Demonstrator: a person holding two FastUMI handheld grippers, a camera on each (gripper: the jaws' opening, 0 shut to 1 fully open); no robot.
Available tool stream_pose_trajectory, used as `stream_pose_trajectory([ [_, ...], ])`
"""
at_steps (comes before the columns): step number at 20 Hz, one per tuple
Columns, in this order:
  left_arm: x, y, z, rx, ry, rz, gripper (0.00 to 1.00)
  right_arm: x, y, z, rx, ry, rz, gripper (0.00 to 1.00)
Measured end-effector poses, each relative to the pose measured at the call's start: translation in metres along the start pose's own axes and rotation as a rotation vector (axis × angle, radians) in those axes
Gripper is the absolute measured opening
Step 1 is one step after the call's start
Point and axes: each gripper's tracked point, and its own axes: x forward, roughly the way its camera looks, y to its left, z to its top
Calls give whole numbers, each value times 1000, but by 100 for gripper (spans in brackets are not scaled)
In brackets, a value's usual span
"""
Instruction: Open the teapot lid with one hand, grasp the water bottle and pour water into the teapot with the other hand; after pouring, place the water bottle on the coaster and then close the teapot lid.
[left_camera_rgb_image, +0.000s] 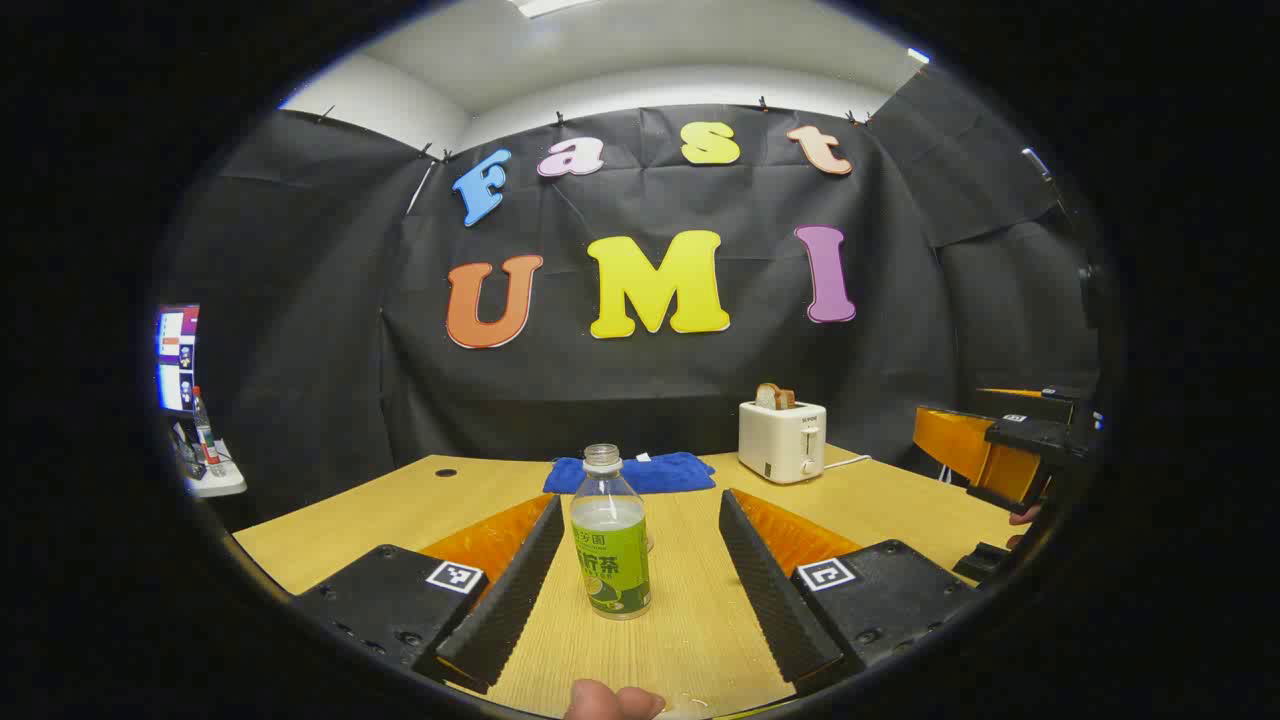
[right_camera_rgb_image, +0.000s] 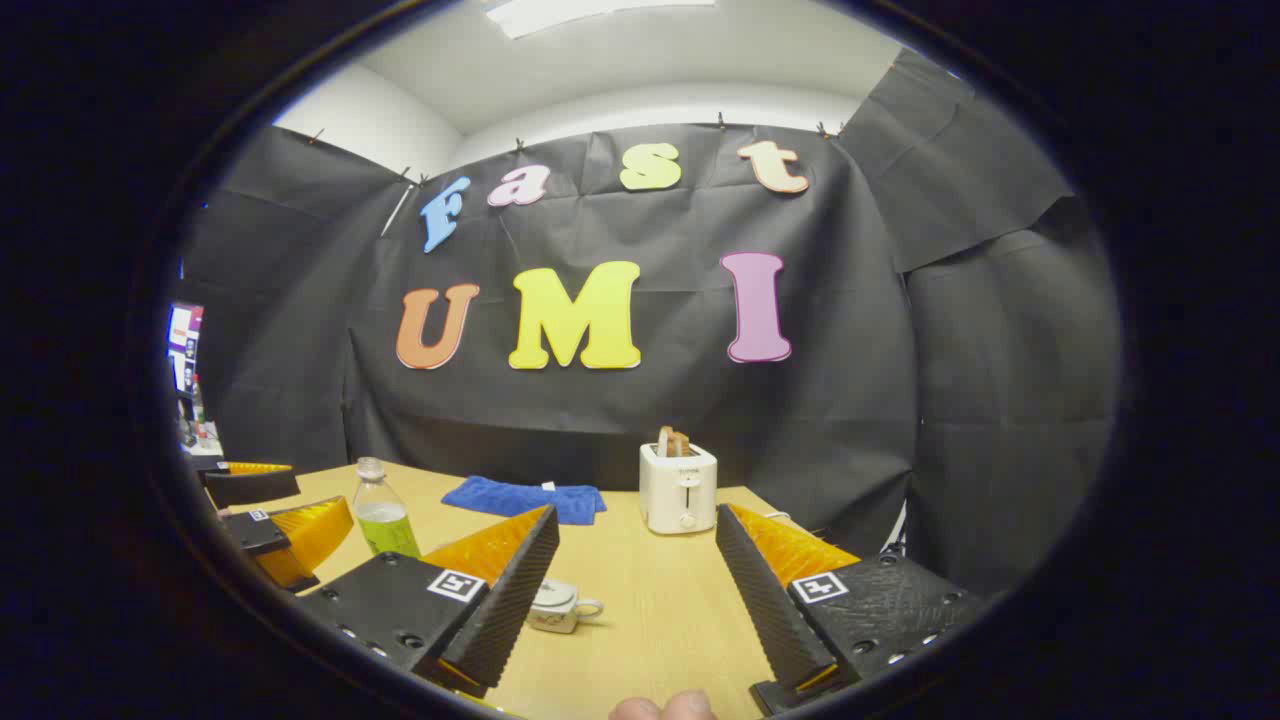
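The clear plastic water bottle with a green label (left_camera_rgb_image: 610, 535) stands upright on the pale wooden bench (left_camera_rgb_image: 900, 500), its long axis vertical and its uncapped neck pointing straight up. Pale liquid fills it to about the top of the label; the shoulder above is clear. In the left gripper view it sits out ahead, centred in the gap between the spread fingers of the left tongs (left_camera_rgb_image: 640, 560), touching neither of them. Those tongs are released, fingers wide apart, and a fingertip (left_camera_rgb_image: 612, 702) of the holding hand peeks in at the bottom edge.

In the right gripper view the small white teapot (right_camera_rgb_image: 558, 606) rests on the bench just beside the inner face of one finger of the right tongs (right_camera_rgb_image: 640, 580), partly hidden by it, with its looped handle pointing sideways toward the open gap. Its lid looks to be on, though it is too small to be sure, and its contents cannot be seen. The right tongs are likewise released, fingers spread and gripping nothing.

Toward the bench's far edge lies a folded blue cloth (left_camera_rgb_image: 632, 472), and beside it stands a white toaster (left_camera_rgb_image: 782, 440) with a slice of bread (left_camera_rgb_image: 775, 397) poking up from its slot.
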Motion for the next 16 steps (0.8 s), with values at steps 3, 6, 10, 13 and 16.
stream_pose_trajectory([
  [3,1,4,-4,-7,6,-1,98,2,3,-2,6,-3,1,97],
  [6,-1,9,-2,-6,6,13,98,2,6,0,-13,-7,9,95],
  [10,1,12,-7,-6,23,17,98,2,14,-4,-28,-12,21,95],
  [13,2,13,-12,-15,35,15,98,2,17,-11,-37,2,26,95],
  [16,3,15,-14,-13,45,18,98,4,20,-15,-36,7,32,95],
])
